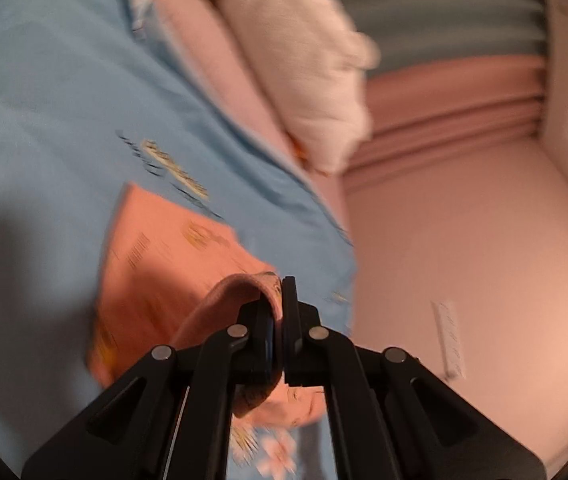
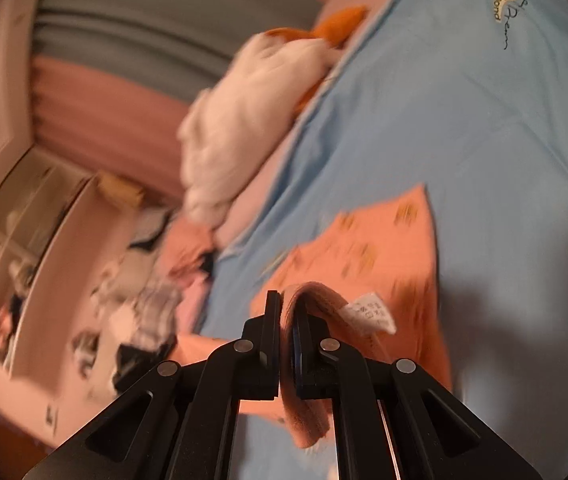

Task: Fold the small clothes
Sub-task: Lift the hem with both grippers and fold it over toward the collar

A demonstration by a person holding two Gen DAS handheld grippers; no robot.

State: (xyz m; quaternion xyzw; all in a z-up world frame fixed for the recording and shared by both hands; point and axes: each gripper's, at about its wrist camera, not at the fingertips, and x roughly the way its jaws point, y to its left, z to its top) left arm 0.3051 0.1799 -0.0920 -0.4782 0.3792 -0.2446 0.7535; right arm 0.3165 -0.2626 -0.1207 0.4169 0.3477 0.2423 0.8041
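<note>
A small orange garment (image 1: 156,264) with a yellow print lies partly on the light blue bedspread (image 1: 52,128). My left gripper (image 1: 280,300) is shut on the garment's ribbed band, which loops over its left finger. In the right wrist view the same orange garment (image 2: 383,256) hangs from my right gripper (image 2: 285,312), shut on the ribbed band beside a white care label (image 2: 371,314). The lifted edge is stretched between both grippers. Both views are blurred.
A white plush toy (image 1: 299,68) with orange parts (image 2: 335,24) lies on a pink pillow at the bedspread's edge. A heap of mixed clothes (image 2: 144,308) sits at the bed's left side in the right wrist view. Pink and grey curtains (image 1: 455,92) hang behind.
</note>
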